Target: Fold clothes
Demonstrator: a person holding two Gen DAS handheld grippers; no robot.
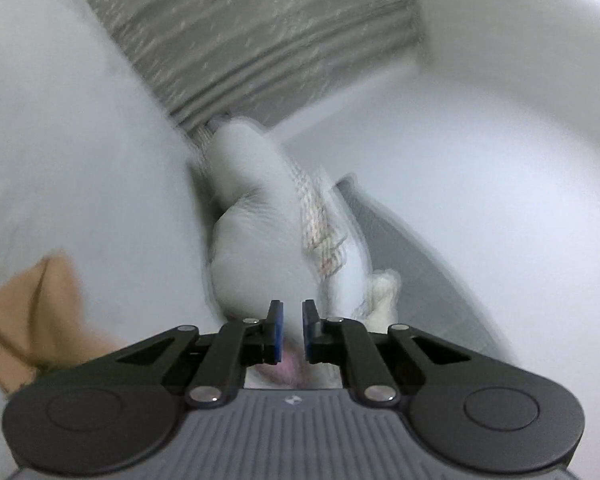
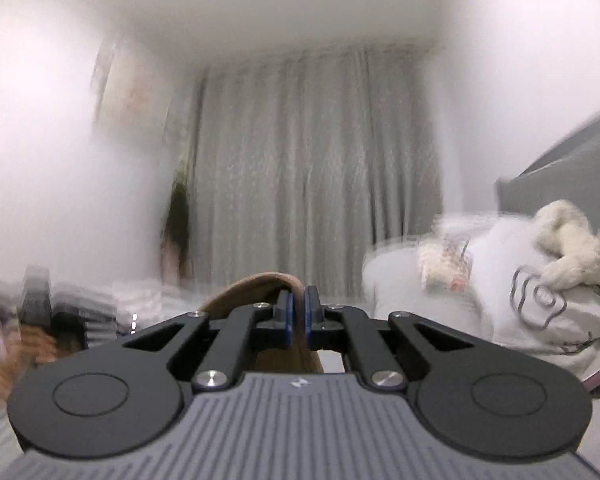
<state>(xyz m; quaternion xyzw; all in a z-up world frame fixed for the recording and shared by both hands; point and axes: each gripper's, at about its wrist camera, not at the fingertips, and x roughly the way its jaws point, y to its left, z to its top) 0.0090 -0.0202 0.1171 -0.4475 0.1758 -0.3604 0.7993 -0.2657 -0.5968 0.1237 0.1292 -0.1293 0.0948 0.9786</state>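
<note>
Blue pads on the left gripper [image 1: 292,330] sit close together with a small gap. Something pink and white shows low between them, but the picture is too blurry to tell if the gripper is pinching it. Just ahead lies a white pillow [image 1: 256,232] on the bed, with a gray headboard [image 1: 412,280] beside it. A tan cloth [image 1: 28,312] hangs at the left edge of this view.

On the other side, the right gripper [image 2: 299,322] is squeezed onto the tan cloth [image 2: 256,286]. The cloth loops up over the left pad and runs down between both pads. Behind it hangs a gray curtain [image 2: 320,168]. To the right, well apart, white pillows [image 2: 512,288] and a fluffy toy [image 2: 572,240] rest by the headboard.
</note>
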